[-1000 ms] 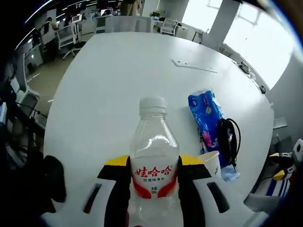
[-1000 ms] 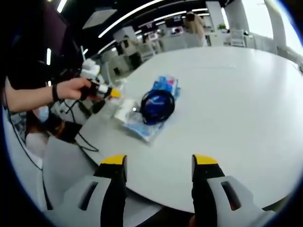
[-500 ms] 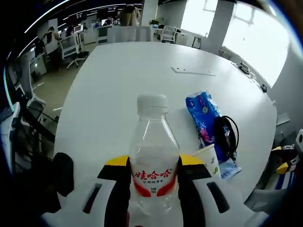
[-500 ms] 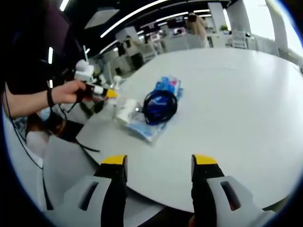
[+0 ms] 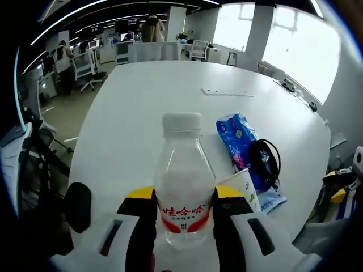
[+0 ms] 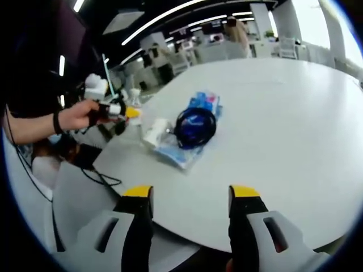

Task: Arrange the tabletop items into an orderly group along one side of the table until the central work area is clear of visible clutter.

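A clear water bottle (image 5: 183, 187) with a red label in Chinese characters is clamped by the left gripper (image 5: 183, 198) above the white table (image 5: 136, 107), near a paper cup (image 5: 245, 188), blue packet (image 5: 237, 136) and black cable (image 5: 262, 164). The right gripper (image 6: 190, 195) is held wide apart, empty.

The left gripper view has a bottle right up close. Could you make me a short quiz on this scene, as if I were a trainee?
1. True or false: the left tongs are shut on the water bottle.
2. What lies on the blue tissue pack?
A. a coiled black cable
B. a spoon
C. a book
3. Fill in: in the right gripper view, the right tongs are ____, with nothing between the jaws.

Key:
1. True; the jaws press on the bottle's label from both sides.
2. A; the black cable sits on the pack, with a paper cup beside it.
3. Open; they stand apart above the edge of the white table.
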`<action>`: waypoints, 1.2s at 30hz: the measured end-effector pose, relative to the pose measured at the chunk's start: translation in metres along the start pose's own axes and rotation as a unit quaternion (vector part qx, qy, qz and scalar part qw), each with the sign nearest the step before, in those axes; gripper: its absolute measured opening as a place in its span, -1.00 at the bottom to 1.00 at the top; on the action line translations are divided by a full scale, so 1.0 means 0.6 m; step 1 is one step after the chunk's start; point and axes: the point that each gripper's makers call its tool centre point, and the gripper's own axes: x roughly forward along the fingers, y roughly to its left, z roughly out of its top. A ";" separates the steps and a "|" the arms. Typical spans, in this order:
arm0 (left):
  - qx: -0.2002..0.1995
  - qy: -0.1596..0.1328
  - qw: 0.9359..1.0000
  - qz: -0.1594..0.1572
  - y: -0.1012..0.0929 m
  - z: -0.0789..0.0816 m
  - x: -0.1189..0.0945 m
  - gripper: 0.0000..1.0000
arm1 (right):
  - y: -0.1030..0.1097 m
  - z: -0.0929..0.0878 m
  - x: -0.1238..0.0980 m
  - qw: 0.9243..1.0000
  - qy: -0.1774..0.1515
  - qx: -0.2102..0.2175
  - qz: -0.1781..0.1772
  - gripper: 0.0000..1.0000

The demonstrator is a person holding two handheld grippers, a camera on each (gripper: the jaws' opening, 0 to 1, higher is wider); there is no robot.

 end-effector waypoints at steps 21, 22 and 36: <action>0.078 -0.015 0.997 0.020 -0.007 -0.024 -0.023 -0.26 | 0.001 0.004 0.010 1.000 -0.001 -0.001 0.008 0.02; 0.076 -0.017 0.997 0.022 -0.006 -0.026 -0.023 -0.26 | 0.001 0.005 0.010 1.000 -0.001 -0.001 0.008 0.02; 0.071 -0.027 0.996 0.037 -0.004 -0.012 -0.015 -0.26 | -0.004 0.006 0.009 1.000 -0.001 0.000 0.006 0.01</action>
